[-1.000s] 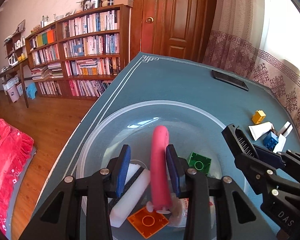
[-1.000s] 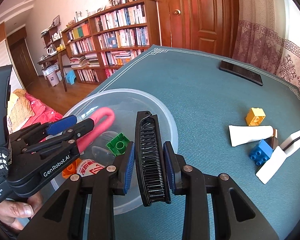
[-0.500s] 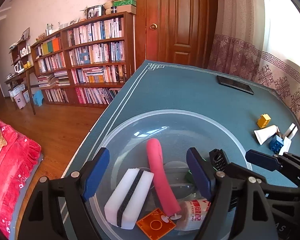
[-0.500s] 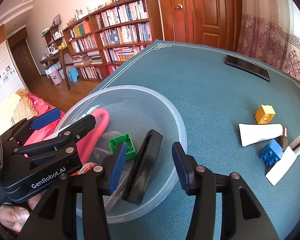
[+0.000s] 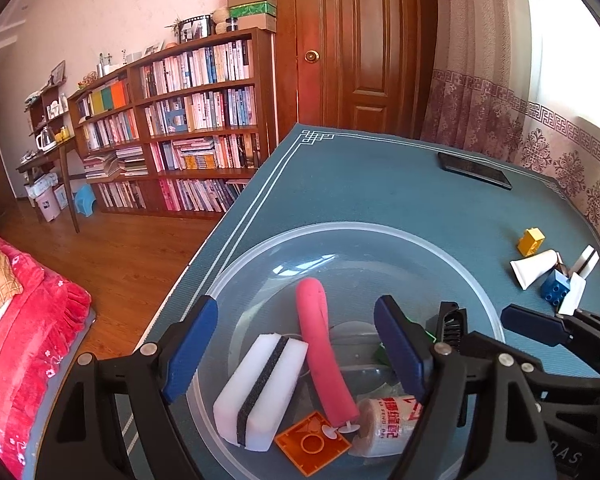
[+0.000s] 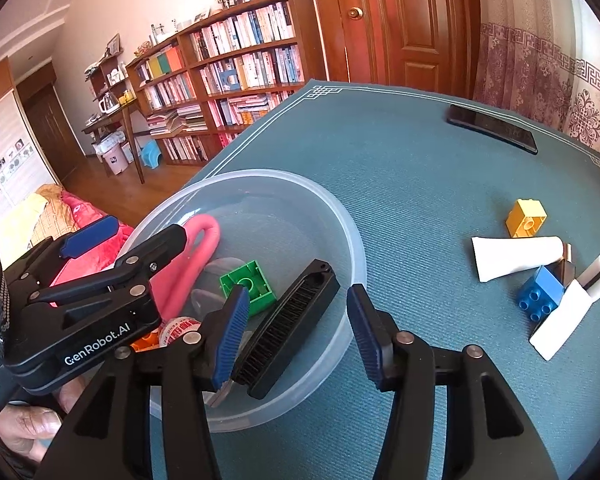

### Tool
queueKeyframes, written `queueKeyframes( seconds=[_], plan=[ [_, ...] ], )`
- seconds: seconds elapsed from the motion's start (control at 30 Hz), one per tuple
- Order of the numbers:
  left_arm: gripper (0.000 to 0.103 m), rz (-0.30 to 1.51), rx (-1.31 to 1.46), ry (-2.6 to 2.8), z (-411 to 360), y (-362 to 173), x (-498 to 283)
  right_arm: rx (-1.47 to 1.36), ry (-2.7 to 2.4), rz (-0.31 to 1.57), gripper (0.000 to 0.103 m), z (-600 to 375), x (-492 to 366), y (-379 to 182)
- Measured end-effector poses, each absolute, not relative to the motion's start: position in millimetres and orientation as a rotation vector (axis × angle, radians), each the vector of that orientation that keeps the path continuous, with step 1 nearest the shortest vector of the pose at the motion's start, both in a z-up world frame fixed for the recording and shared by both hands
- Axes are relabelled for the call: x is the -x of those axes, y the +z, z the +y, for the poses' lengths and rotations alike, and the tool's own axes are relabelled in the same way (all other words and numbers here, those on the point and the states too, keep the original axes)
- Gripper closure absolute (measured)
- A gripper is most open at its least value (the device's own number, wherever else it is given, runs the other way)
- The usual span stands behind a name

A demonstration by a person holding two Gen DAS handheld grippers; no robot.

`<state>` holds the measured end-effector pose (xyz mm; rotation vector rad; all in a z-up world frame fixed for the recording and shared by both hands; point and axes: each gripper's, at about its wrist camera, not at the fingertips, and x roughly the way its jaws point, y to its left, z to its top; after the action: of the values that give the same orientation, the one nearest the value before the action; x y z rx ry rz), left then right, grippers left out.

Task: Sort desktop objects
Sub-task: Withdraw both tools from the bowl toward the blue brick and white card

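home living room | bookshelves | wooden door | curtains

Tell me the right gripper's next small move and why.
Probably swing the right gripper rightward toward the loose pile, perhaps the blue brick. Its jaws stand open and empty, the black comb already lies in the clear bowl, and the yellow brick and white tube wait on the mat.

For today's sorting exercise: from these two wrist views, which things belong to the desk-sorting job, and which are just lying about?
Part of the job:
clear bowl
black comb
pink foam roller
green brick
white sponge
orange plate
yellow brick
blue brick
white tube

Just lying about:
phone
bookshelf
door
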<state>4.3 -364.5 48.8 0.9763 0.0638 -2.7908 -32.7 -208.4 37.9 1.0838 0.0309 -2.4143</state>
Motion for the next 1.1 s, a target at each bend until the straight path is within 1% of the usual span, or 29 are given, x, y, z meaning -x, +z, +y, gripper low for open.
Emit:
queueKeyframes(
  seconds=[0.73, 0.9, 0.97, 1.1],
  plan=[
    [0.016, -0.007, -0.977, -2.845, -324.2, 60.7, -3.8, -1.12, -2.488, -0.058, 0.048, -156.2, 26.6, 32.9],
    [0.011, -0.033, -0.984, -2.869, -308.6, 62.6, -1.1, -1.133, -2.519, -0.082, 0.048, -136.8, 25.3, 31.4],
    [0.006, -0.05, -0.981, -2.88, -301.5, 63.3, -0.6, -1.138, -2.529, -0.092, 0.048, -128.1, 24.6, 30.7],
    [0.001, -0.085, -0.968, -2.909, -287.6, 65.5, -0.2, -1.149, -2.554, -0.116, 0.048, -109.3, 22.5, 27.8]
  ],
)
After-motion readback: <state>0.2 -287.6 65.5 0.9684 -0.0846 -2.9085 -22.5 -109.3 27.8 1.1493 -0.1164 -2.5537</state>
